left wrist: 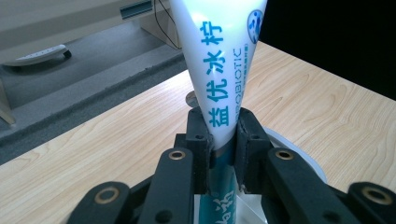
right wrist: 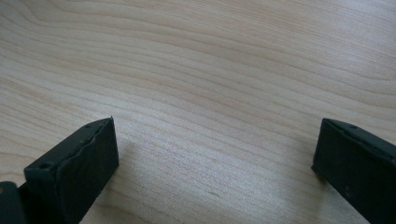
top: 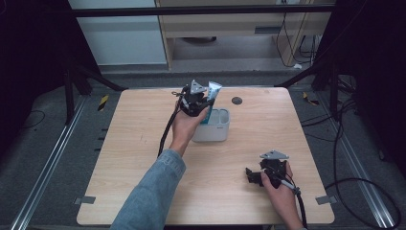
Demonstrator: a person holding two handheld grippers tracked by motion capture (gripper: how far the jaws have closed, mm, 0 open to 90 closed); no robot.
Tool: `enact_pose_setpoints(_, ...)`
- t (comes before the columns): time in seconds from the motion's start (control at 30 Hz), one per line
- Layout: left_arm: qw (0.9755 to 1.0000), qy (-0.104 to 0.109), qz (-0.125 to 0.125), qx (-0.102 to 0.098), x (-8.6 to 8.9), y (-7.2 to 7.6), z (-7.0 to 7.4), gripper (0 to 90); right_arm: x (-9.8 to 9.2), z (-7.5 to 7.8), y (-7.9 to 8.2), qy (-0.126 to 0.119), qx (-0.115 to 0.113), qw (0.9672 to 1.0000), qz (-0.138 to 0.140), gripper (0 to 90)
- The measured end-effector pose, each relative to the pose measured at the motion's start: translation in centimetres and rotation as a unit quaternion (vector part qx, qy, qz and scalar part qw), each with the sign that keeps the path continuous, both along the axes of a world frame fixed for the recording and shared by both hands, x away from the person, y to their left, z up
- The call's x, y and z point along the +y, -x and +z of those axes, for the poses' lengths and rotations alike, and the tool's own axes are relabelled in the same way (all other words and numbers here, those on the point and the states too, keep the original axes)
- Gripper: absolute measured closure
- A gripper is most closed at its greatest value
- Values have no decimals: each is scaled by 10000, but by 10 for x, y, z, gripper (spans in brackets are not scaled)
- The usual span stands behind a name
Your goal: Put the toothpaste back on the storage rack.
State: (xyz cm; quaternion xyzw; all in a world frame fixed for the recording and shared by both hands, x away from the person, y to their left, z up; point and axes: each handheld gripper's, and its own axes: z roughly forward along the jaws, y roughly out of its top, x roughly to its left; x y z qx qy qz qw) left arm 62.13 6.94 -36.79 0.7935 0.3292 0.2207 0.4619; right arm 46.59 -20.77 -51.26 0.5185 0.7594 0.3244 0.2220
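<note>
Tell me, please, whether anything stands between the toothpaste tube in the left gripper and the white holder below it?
Nothing visible does. The left gripper is shut on the toothpaste tube, which stands upright with its lower end already at the white holder. The right gripper rests open on the table, well aside.

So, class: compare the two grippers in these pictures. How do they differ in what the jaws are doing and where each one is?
The left gripper has its jaws shut on a toothpaste tube; the right gripper has its jaws wide open with nothing between them. The left gripper is over the white container at the table's far side; the right gripper sits low by the near right edge of the table. Both are black and hand-held.
</note>
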Motion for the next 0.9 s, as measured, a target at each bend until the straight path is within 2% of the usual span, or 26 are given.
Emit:
enact_pose_setpoints(0.47, 9998, -143, -61, 139, 1, 0, -11, 775, 0, 0, 0, -7, 10, 10000, -7, 3)
enact_pose_setpoints(0.77, 9997, -133, -76, 192, 1, 1, -11, 775, 0, 0, 0, -9, 11, 10000, -9, 3)
enact_pose_setpoints(0.9, 9995, -204, -76, 219, 0, 0, -12, 775, 0, 0, 0, -5, 10, 10000, -9, 3)
